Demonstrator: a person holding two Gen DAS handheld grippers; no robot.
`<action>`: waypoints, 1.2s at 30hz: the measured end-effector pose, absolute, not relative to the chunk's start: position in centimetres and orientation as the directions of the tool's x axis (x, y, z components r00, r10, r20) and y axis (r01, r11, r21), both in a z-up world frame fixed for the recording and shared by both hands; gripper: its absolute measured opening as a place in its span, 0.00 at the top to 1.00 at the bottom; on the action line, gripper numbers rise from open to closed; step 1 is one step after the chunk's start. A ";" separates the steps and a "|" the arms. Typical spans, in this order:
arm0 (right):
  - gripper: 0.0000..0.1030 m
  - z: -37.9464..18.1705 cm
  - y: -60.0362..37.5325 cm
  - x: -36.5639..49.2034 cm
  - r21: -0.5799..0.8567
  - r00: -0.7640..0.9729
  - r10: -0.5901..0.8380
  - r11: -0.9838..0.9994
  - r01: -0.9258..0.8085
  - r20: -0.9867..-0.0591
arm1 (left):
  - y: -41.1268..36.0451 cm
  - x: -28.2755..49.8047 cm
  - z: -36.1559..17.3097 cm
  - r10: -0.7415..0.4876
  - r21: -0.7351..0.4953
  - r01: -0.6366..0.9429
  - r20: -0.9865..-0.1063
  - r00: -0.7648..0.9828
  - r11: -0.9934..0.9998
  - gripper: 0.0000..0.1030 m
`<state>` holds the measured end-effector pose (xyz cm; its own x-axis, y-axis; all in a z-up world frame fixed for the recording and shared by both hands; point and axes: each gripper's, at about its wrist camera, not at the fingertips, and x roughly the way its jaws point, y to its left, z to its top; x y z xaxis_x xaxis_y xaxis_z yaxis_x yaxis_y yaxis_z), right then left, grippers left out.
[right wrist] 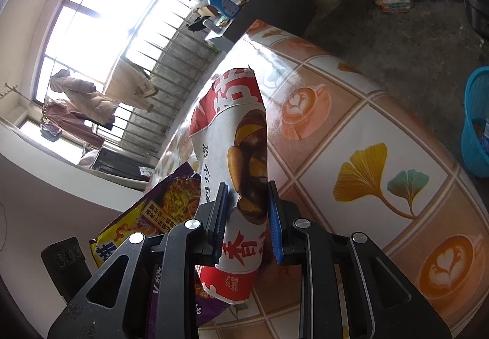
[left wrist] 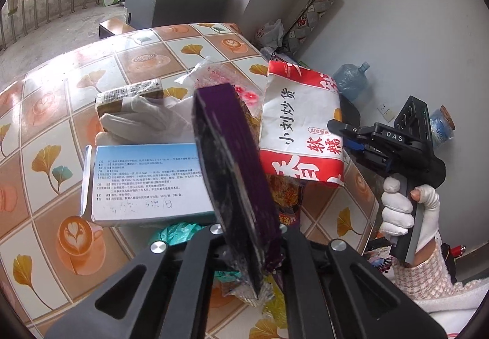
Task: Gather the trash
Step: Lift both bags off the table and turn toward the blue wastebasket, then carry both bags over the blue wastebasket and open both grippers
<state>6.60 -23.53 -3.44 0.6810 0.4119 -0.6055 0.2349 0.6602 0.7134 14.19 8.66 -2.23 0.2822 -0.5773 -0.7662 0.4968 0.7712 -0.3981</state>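
The left gripper [left wrist: 244, 250] is clamped tight on the purple snack bag [left wrist: 232, 174], which stands up edge-on from between its jaws and hides most of the table's middle; the right gripper [right wrist: 247, 210] is closed on the red and white chestnut paper bag [right wrist: 241, 137], its blue pads [right wrist: 220, 210] pressing the bag's lower half, held above the tiled table [right wrist: 360, 131] near its edge. Both are empty wrappers by the look of them: light, thin and limp, likely to fold or flap rather than resist, and the purple foil probably slick, so a firm pinch low on a flattened fold seems safest. The paper bag is stiffer and creases; it should hold if gripped across its width as now. More rubbish lies on the table: a blue and white medicine box [left wrist: 146, 186] by the near edge, a clear plastic wrapper [left wrist: 211, 70] towards the far side. A blue basket [right wrist: 476, 125] stands on the floor past the table's edge, plausibly the bin
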 end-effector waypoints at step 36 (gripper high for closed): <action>0.78 -0.1 -31.6 -0.7 0.818 0.860 0.291 0.531 0.219 -0.419 | 5.8 15.9 6.6 -0.910 -0.736 0.551 -0.399 0.116 0.393 0.99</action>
<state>-0.73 -31.61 -0.14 0.8601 0.2906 -0.4192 0.2194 0.5311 0.8184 15.93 5.82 6.62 0.1163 -0.9098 -0.3985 0.5508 0.3929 -0.7364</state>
